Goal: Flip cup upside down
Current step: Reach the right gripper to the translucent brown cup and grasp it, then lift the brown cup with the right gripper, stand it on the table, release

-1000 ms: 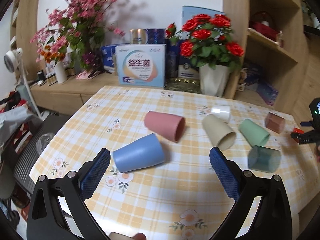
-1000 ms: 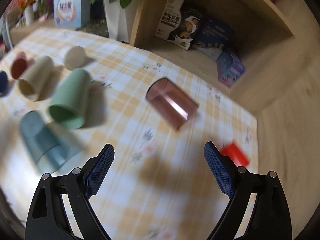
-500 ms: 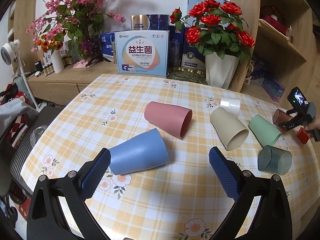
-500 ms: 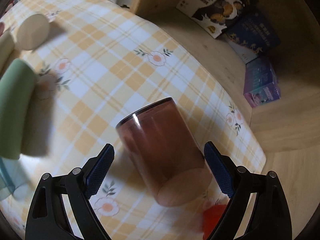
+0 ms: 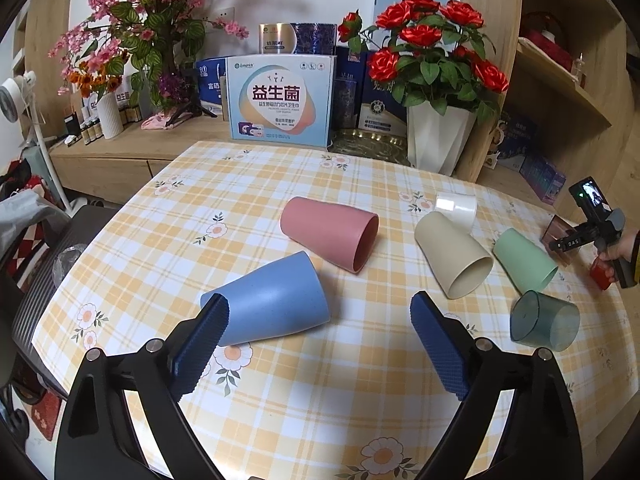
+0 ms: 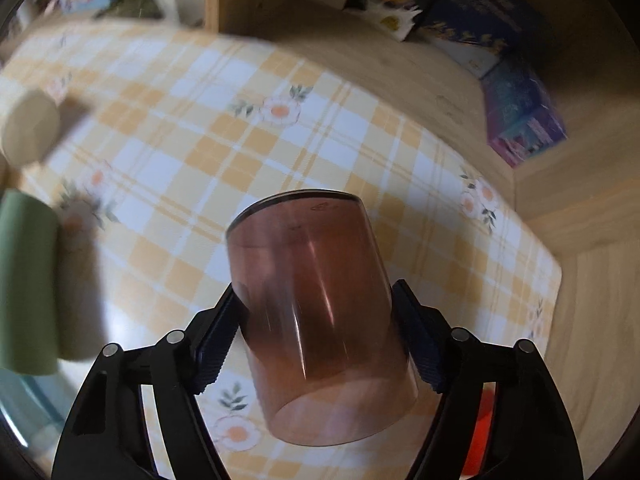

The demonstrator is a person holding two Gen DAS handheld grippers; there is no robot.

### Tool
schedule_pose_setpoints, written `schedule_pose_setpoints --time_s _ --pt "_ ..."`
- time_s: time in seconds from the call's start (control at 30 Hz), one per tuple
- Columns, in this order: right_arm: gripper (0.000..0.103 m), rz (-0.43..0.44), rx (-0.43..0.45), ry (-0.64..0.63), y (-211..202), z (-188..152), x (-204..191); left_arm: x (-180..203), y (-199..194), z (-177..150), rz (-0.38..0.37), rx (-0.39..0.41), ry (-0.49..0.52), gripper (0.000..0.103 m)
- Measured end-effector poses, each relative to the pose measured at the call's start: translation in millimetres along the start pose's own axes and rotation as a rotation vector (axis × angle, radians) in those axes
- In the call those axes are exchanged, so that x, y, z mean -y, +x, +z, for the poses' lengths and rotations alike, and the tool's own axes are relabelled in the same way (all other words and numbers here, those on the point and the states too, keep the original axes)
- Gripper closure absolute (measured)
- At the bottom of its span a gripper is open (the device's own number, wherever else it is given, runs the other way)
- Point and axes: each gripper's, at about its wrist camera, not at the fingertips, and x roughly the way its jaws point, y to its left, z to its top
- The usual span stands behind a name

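Observation:
A see-through brown cup (image 6: pixel 320 312) lies on its side on the checked tablecloth (image 6: pixel 192 128), mouth toward the camera. My right gripper (image 6: pixel 316 336) is shut on it, one pad on each side of its wall. From the left wrist view the brown cup (image 5: pixel 557 233) sits at the far right, partly hidden by the right gripper (image 5: pixel 576 240). My left gripper (image 5: pixel 320 340) is open and empty above the table, near a blue cup (image 5: pixel 268 304) lying on its side.
Other cups lie on their sides: pink (image 5: pixel 330 232), beige (image 5: pixel 454 254), green (image 5: pixel 524 260), see-through teal (image 5: pixel 544 320), and a white one (image 5: pixel 456 206). A red thing (image 6: pixel 480 432) lies by the table edge. A rose pot (image 5: pixel 438 140), boxes and shelves stand behind.
My right gripper has moved in over the brown cup and shut on it; it was open before. My left gripper has drifted slightly and stays open.

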Motion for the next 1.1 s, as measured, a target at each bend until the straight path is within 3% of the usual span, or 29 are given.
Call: schedule_pose_setpoints --time_s 0.3,0.4,0.5,0.73,0.87,1.1 --pt "0.033 0.127 0.097 0.295 -57.1 -54.5 8.7 1.5 -16.5 -4.4 -0.063 0.026 -0.004 0.013" --pt "0.033 0.22 0.158 0.414 -82.3 -82.9 5.5 0.4 -21.2 -7.2 -0.074 0.025 -0.002 0.013" --pt "0.033 0.371 0.199 0.566 -106.3 -114.2 -9.5 -4.6 -27.8 -8.5 -0.086 0.025 -0.002 0.013" --pt "0.033 0.519 0.294 0.528 -162.5 -147.8 -97.3 -14.6 -41.7 -8.0 -0.08 0.035 0.02 0.013" --pt "0.033 0.558 0.334 0.426 -187.6 -152.3 -163.3 -20.6 -48.6 -10.5 -0.072 0.038 0.024 0.013" --pt "0.033 0.579 0.237 0.364 -155.6 -138.5 -267.4 -32.9 -58.6 -17.8 -0.056 0.023 0.013 0.013"
